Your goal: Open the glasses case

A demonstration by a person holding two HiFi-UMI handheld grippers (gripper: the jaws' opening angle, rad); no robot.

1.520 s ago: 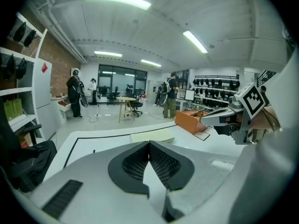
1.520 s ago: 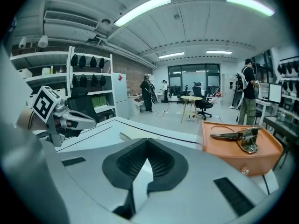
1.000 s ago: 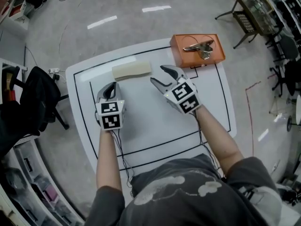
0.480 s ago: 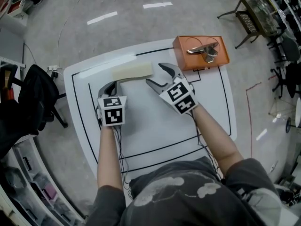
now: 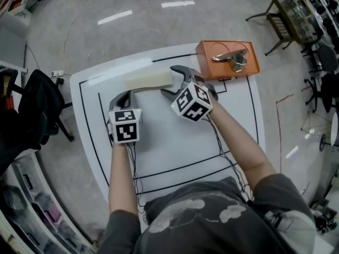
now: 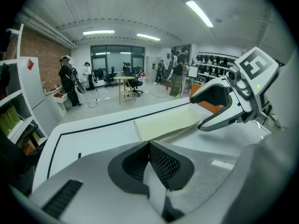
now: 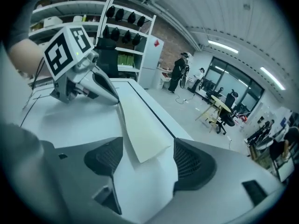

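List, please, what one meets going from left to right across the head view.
black chair → left gripper → glasses case → right gripper, whose jaws have just been opening, with the case's end between them but not pressed → orange tray

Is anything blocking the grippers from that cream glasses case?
Nothing visible. On the right gripper, the jaws have just been opening and straddle one end of the glasses case without touching; only bare table separates the shut left gripper from it.

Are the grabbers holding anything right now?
Nothing is held. On the right gripper the jaws have just been opening and straddle one end of the glasses case without pressing it; the left gripper is shut and empty.
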